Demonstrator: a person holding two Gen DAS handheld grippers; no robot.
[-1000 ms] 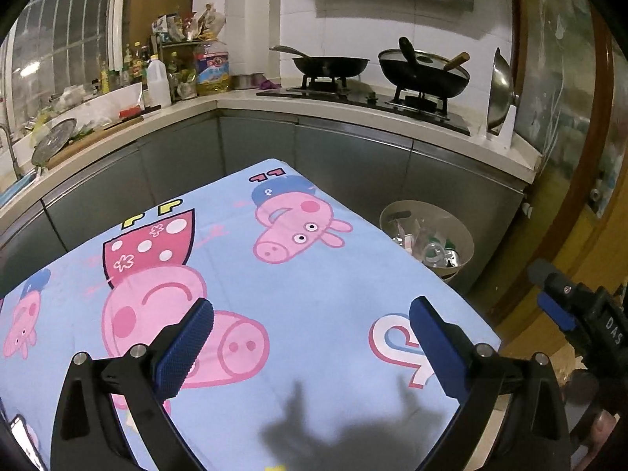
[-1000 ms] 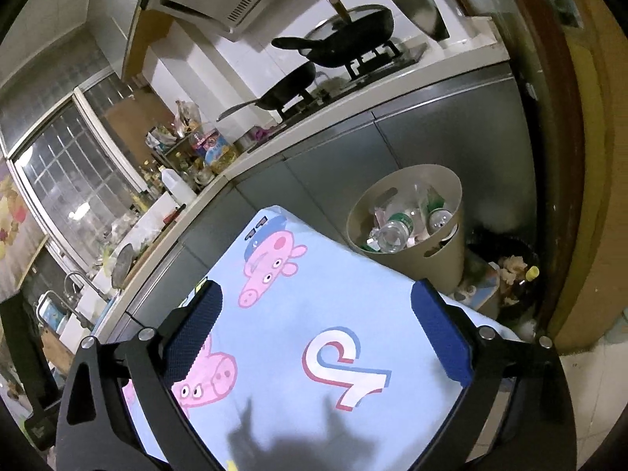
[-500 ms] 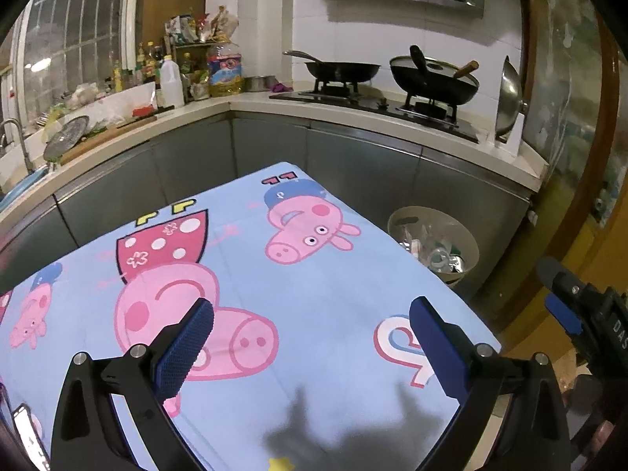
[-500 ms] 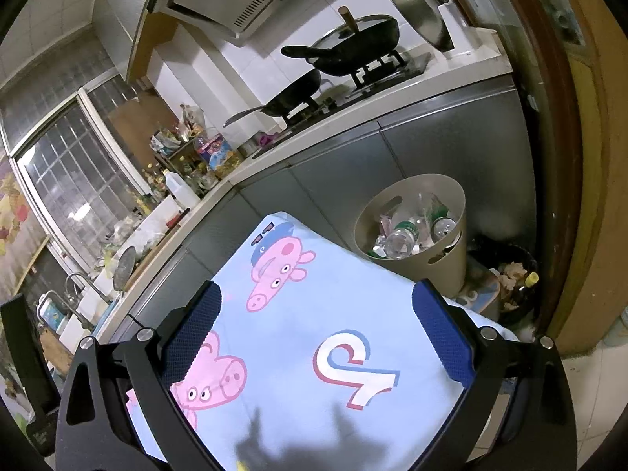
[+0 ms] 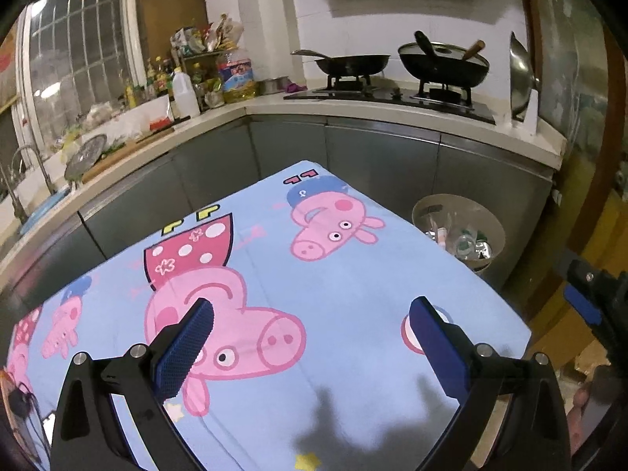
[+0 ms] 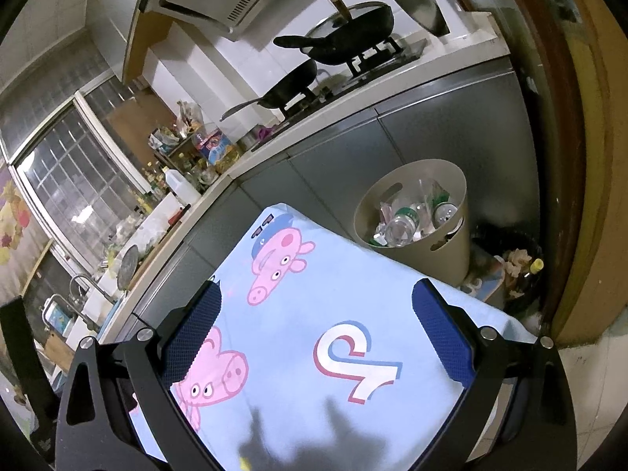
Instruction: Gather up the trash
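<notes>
A beige trash bin (image 6: 431, 212) stands on the floor past the table's far right corner, holding plastic bottles (image 6: 400, 227) and other litter; it also shows in the left wrist view (image 5: 459, 227). My left gripper (image 5: 310, 337) is open and empty above the table with the blue Peppa Pig cloth (image 5: 353, 294). My right gripper (image 6: 316, 337) is open and empty above the same cloth (image 6: 314, 286), nearer the bin. Part of the right gripper (image 5: 588, 302) shows at the right edge of the left wrist view. No trash lies on the cloth.
An L-shaped kitchen counter (image 5: 353, 106) with grey cabinets runs behind the table, with two woks on a stove (image 5: 392, 74) and bottles at the corner (image 5: 184, 94). A dark bag with rubbish (image 6: 514, 263) lies on the floor right of the bin. A wooden door frame (image 6: 581, 157) stands at the right.
Both grippers have drawn back and risen slightly, so the table and bin sit lower and farther in view. Both stay open and empty.
</notes>
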